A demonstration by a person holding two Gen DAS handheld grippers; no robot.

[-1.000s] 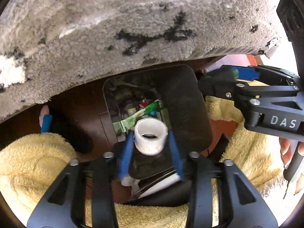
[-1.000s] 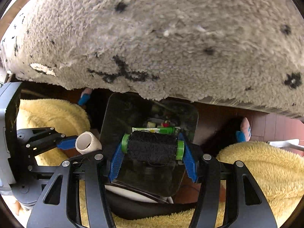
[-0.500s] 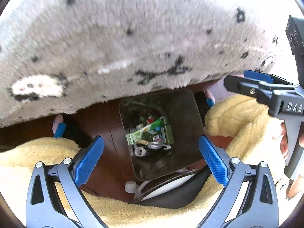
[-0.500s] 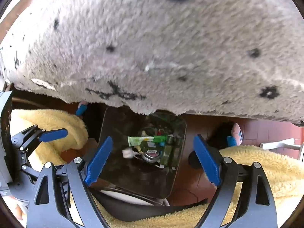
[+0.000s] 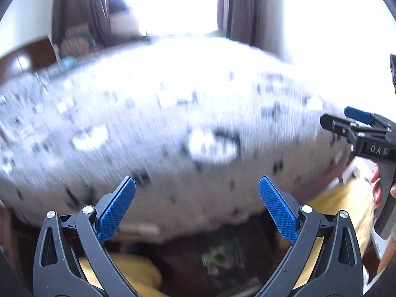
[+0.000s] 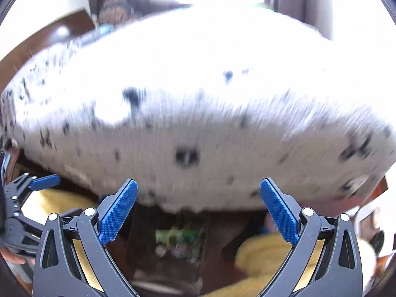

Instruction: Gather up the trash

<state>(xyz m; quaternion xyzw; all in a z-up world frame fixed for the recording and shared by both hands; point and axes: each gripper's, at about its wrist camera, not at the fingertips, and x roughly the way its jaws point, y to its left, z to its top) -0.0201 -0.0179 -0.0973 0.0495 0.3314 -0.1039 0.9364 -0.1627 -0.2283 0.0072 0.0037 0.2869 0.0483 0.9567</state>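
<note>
A dark trash bin (image 6: 148, 242) with green and white litter (image 6: 180, 238) inside sits low in the right wrist view, blurred. It also shows in the left wrist view (image 5: 188, 267), with litter (image 5: 220, 257) inside. My left gripper (image 5: 197, 210) is open and empty, raised above the bin. My right gripper (image 6: 198, 210) is open and empty too. The right gripper shows at the right edge of the left wrist view (image 5: 346, 123). The left gripper shows at the left edge of the right wrist view (image 6: 39, 184).
A grey-white shaggy spotted cover (image 5: 173, 123) fills the middle of both views (image 6: 198, 99). Yellow fluffy fabric (image 6: 262, 255) lies beside the bin. Dark curtains (image 5: 79, 7) and a bright window (image 5: 160, 2) stand behind. Both views are motion-blurred.
Both grippers let go of their items, a white tube and a dark roller, over the bin and opened. Both have since lifted and tilted up, so the room behind comes into view.
</note>
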